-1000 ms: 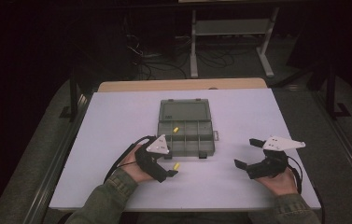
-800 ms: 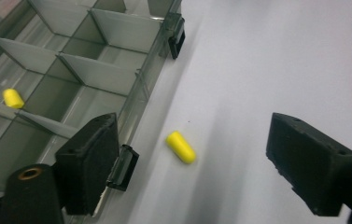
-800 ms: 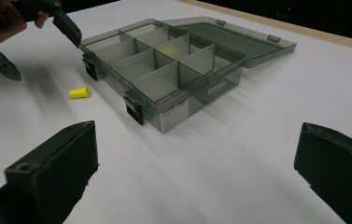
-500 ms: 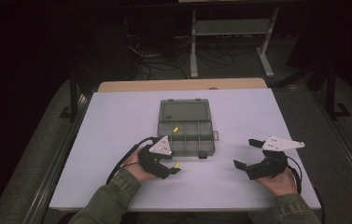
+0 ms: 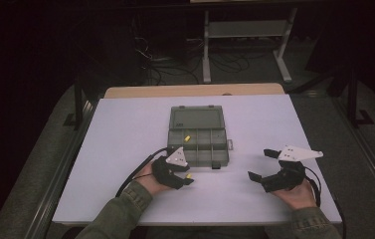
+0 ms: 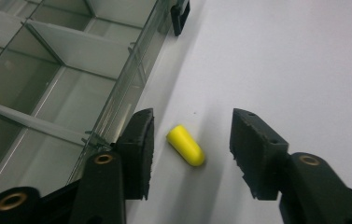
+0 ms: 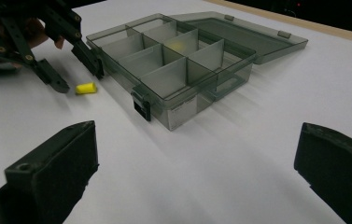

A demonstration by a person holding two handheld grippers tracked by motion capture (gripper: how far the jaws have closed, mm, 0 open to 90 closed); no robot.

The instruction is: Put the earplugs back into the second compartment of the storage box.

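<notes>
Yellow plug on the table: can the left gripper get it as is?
Probably yes. The yellow plug lies between the left gripper jaws, which have just been closing, untouched; the organizer box wall crowds one jaw.

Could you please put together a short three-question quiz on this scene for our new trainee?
1. True or false: the left claw already presses on the yellow capsule.
2. Where does the second yellow piece lie: A in the box, B on the table, C in the right claw?
3. Is the box lid open or shut?

Key: 1 false, it lies between the just closing jaws, untouched; 2 A; 3 open.
</notes>
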